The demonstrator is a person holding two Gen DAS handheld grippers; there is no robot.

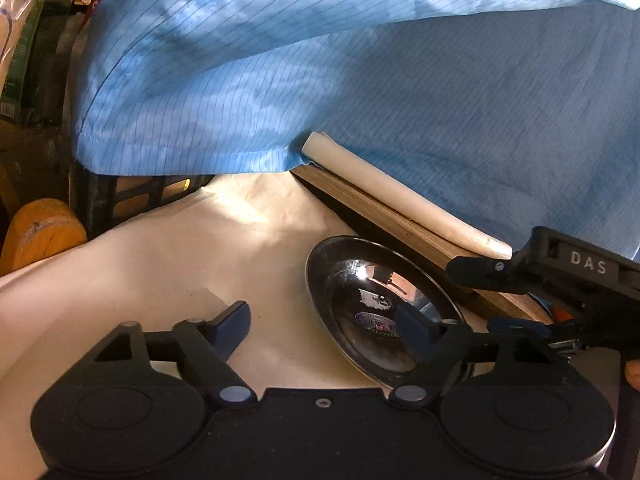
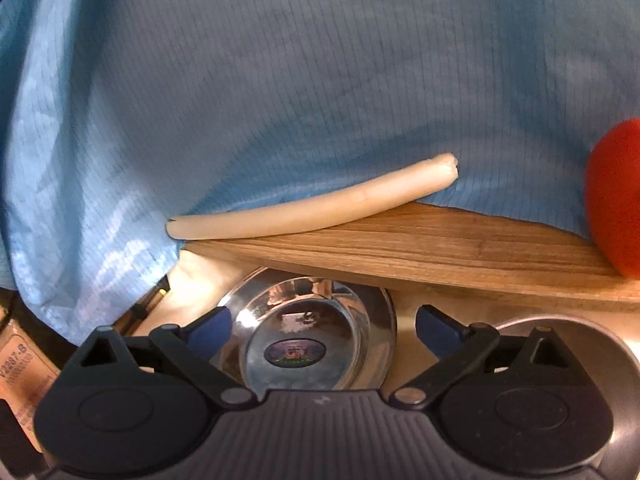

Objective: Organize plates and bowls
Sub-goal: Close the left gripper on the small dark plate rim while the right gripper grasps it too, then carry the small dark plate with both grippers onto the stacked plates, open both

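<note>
Your left gripper (image 1: 324, 324) hangs spread wide over the cream paper (image 1: 180, 256), its right finger above the steel bowl (image 1: 380, 312) beside a wooden board (image 1: 384, 216). From your right wrist, the right gripper (image 2: 324, 326) gapes around the same stickered bowl (image 2: 304, 340); a second steel dish (image 2: 600, 344) sits just right.
</note>
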